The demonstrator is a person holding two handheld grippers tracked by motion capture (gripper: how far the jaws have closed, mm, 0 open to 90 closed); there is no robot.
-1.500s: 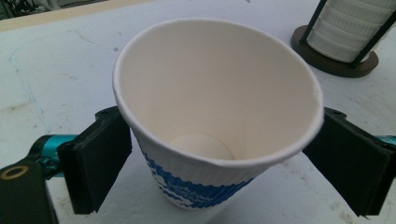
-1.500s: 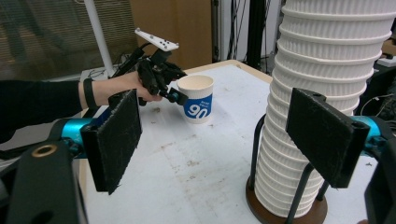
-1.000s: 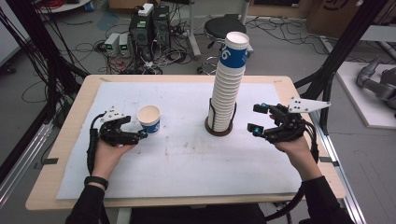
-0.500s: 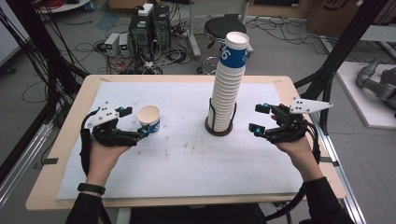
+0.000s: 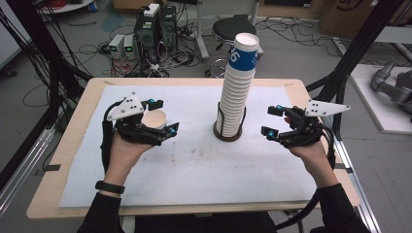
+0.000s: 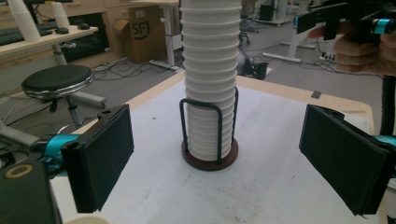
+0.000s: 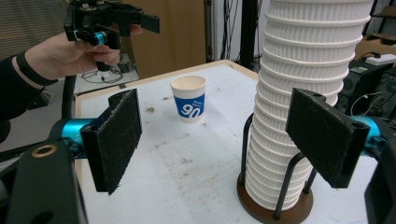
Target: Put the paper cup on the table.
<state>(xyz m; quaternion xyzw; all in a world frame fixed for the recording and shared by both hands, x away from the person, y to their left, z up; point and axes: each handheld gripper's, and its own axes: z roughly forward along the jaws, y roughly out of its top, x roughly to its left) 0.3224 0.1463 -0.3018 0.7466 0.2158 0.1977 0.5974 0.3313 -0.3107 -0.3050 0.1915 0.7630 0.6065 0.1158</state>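
On the white mat covering the wooden table point(image 5: 73, 145), a single white paper cup with a blue band point(image 7: 188, 98) stands upright on the person's left side. Above it, the left gripper point(image 5: 158, 118) hovers raised and clear of the cup, which sits below and between its jaws without touching them; these jaws are spread wide and have just been closing slightly, with nothing between the pads. Well apart at centre stands a tall stack of white ribbed paper cups point(image 5: 237, 92) in a black wire holder. Just to the stack's right, the right gripper point(image 5: 272, 120) is also spread wide, gripping nothing.
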